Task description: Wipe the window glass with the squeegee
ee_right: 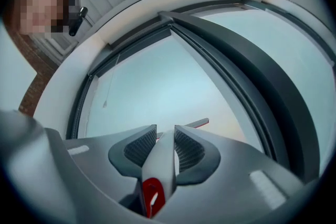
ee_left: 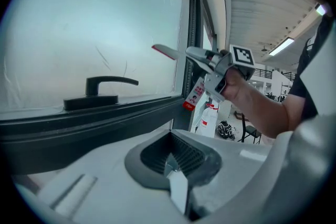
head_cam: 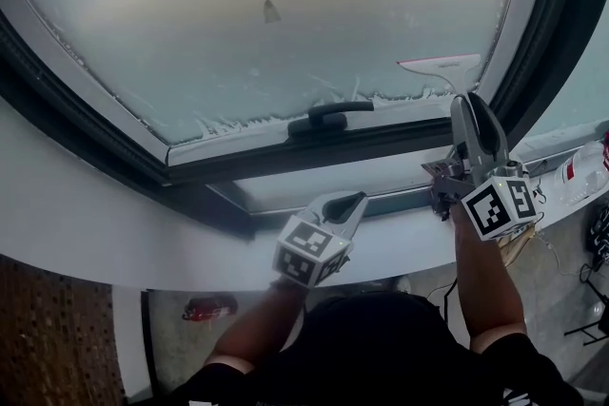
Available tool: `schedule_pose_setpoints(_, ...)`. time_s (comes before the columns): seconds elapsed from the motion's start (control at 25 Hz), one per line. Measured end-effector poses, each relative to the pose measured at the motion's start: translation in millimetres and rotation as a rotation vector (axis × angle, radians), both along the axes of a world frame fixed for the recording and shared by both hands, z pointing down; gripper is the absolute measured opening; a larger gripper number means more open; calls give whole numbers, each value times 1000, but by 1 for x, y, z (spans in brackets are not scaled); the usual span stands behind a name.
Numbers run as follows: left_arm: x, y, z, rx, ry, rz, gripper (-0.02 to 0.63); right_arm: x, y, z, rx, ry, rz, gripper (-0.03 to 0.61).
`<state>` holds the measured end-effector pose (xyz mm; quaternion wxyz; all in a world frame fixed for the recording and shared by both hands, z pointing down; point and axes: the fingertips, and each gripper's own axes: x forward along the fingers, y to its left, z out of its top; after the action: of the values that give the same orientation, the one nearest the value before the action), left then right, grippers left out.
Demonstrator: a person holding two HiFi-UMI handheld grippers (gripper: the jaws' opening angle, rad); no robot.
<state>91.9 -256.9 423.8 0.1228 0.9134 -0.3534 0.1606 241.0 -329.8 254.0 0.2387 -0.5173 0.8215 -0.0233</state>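
The squeegee has a white handle and a red-edged blade; the blade lies against the lower right corner of the frosted window glass. My right gripper is shut on its handle. In the right gripper view the handle, with a red hang hole, runs between the ribbed pads to the blade. My left gripper hovers low at the sill, shut, holding nothing. Its view shows the closed jaws, the right gripper and the blade by the glass.
A black window handle sits on the bottom frame, left of the squeegee. A pull cord hangs before the glass. Foam lines the pane's lower edge. A white spray bottle stands at the far right of the sill.
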Motion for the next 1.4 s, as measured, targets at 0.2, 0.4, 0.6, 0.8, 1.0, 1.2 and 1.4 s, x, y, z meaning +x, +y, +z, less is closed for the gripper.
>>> schedule_pose_setpoints(0.2, -8, -2, 12, 10, -39, -5, 0, -37, 6, -86, 155, 60, -61, 130)
schedule_pose_setpoints(0.4, -11, -4, 11, 38, -37, -3, 0, -66, 1, -161, 295, 52, -145, 130)
schedule_pose_setpoints(0.6, -26, 1, 14, 44, -49, -26, 0, -71, -4, -181, 312, 46, -130, 130)
schedule_pose_setpoints(0.8, -34, 3, 17, 32, -46, -49, 0, -73, -5, -179, 304, 59, -100, 130)
schedule_pose_setpoints(1.0, -39, -1, 15, 70, -43, -55, 0, -75, -6, -179, 300, 70, -72, 114)
schedule_pose_setpoints(1.2, -39, 2, 14, 50, -46, -57, 0, -77, -7, -182, 300, 79, -46, 118)
schedule_pose_setpoints(1.4, -36, 5, 11, 37, -37, -48, 0, -80, -9, -189, 301, 85, -17, 118)
